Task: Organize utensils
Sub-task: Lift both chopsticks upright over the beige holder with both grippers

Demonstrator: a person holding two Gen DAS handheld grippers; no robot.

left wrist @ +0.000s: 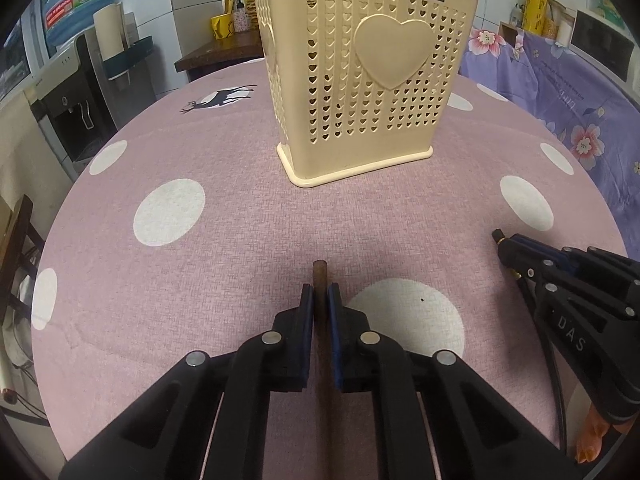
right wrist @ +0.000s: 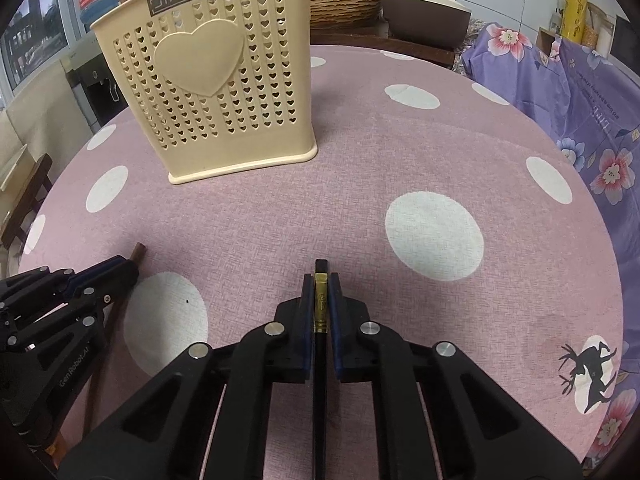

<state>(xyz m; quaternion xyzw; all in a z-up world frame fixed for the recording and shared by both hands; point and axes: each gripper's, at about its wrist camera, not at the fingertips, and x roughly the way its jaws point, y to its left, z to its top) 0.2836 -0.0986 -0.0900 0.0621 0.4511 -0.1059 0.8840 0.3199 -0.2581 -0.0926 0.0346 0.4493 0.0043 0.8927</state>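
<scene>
Pink cloth with large white dots (left wrist: 224, 248) covers the round table that fills both wrist views, with a small black deer print (left wrist: 218, 100) near its far left edge in the left wrist view. Off the table's left side stands a dark water dispenser (left wrist: 76, 120) carrying a blue bottle (left wrist: 76, 4).

Low on the cloth, the left gripper (left wrist: 320, 296), black with blue pads, has its jaws clamped on a slim brown wooden chopstick (left wrist: 320, 276); the blunt end of the stick pokes out just past the fingertips, and the rest runs back between the fingers toward the camera. In the right wrist view the same stick lies slanted against the table, its tip (right wrist: 139, 249) showing beyond the black linkage.

Further back, about mid-table, a cream plastic utensil basket (left wrist: 360, 80) stands upright, its walls pierced with small hearts and bearing one big raised heart (a dark label sits near the rim). It is well apart from both grippers.

To the right, the right gripper (right wrist: 321, 280) is closed on a black chopstick with a gold band (right wrist: 321, 300); the band sits between the blue pads and the black tip juts just beyond them.

At the far right, purple floral fabric (right wrist: 580, 92) drapes beside the table.
</scene>
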